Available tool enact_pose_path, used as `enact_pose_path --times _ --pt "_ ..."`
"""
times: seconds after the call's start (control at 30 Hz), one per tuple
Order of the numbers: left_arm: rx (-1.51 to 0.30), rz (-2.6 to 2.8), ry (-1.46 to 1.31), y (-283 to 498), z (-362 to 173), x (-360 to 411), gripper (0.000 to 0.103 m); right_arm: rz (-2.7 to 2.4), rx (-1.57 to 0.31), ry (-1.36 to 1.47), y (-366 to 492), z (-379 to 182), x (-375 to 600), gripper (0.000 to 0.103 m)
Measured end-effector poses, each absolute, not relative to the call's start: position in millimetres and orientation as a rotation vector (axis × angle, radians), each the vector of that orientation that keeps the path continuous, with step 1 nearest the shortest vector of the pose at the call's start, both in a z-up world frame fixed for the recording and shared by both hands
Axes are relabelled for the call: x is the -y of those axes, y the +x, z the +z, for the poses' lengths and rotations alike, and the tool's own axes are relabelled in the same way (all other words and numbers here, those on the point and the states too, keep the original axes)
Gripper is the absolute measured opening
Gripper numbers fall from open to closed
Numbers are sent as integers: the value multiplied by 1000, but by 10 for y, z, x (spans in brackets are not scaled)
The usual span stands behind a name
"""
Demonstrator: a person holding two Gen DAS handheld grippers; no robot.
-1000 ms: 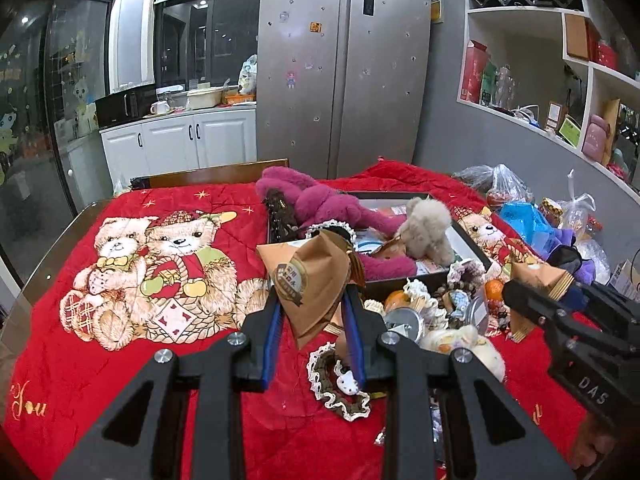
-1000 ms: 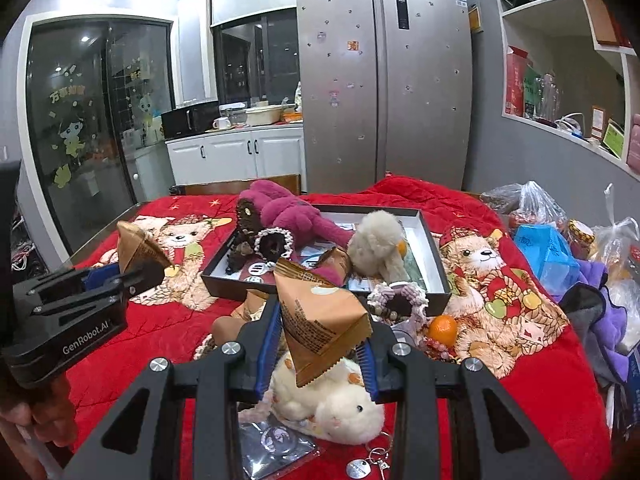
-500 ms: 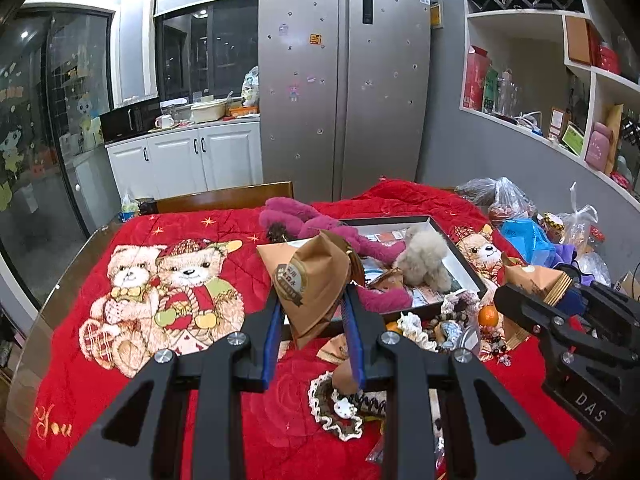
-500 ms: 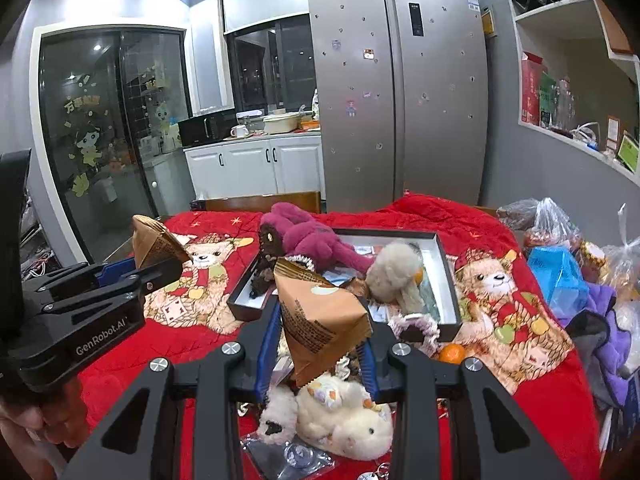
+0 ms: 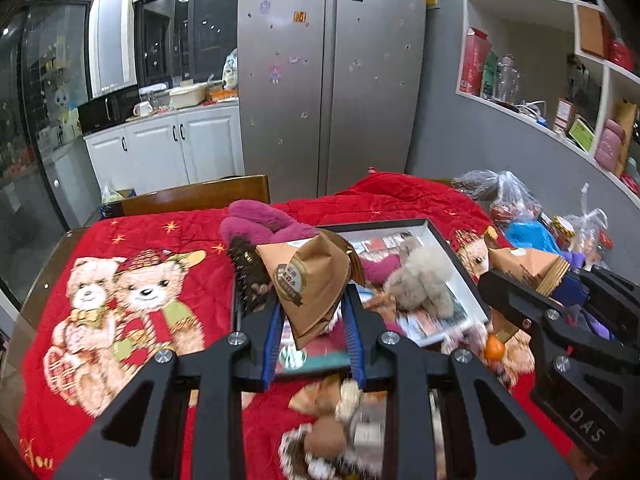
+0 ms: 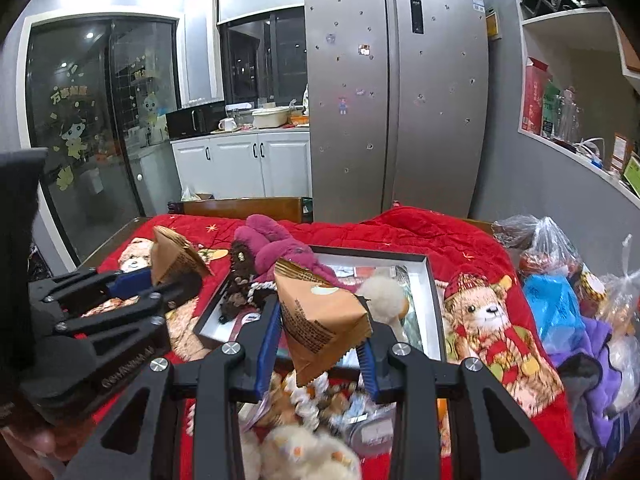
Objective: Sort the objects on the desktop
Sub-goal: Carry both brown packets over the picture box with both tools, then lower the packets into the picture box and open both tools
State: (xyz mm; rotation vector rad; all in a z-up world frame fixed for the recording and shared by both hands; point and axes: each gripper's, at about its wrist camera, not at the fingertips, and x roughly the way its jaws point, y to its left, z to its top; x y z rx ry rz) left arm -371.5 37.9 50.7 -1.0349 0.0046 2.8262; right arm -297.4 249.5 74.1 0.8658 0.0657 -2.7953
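Observation:
My left gripper (image 5: 313,312) is shut on a brown pyramid-shaped snack packet (image 5: 308,276) and holds it in the air over the near edge of the black-rimmed tray (image 5: 460,256). My right gripper (image 6: 320,332) is shut on a second brown pyramid packet (image 6: 320,316), also held above the tray's (image 6: 434,308) near side. Each gripper shows in the other's view: the right one (image 5: 532,276) at the right, the left one (image 6: 176,268) at the left. The tray holds a magenta plush (image 5: 260,224), a beige fluffy toy (image 5: 420,276) and small items.
A red teddy-bear blanket (image 5: 120,280) covers the table. Blurred loose toys and trinkets (image 5: 340,420) lie in front of the tray, with a white plush (image 6: 304,456). Plastic bags (image 6: 552,264) and a purple cloth pile up at the right. A wooden chair back (image 5: 196,196) stands behind.
Both grippers have risen and moved forward over the tray, each still gripping its packet. The loose pile now lies lower and closer beneath them.

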Motion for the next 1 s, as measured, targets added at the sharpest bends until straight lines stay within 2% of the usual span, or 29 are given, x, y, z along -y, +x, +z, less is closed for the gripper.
enact_pose_path --times 0.27,0.67,1.0 --pt "31 2784 -1093 -4387 162 -426 29 -2800 -59 929 -3654 573 -2608 35" --pt "-72 2697 -1085 -4623 -215 -624 29 -2755 -134 1033 -4209 181 -2605 35" --pt "-64 2681 -1130 -4679 -320 -622 29 -2738 -150 1083 -4275 43 -2554 35"
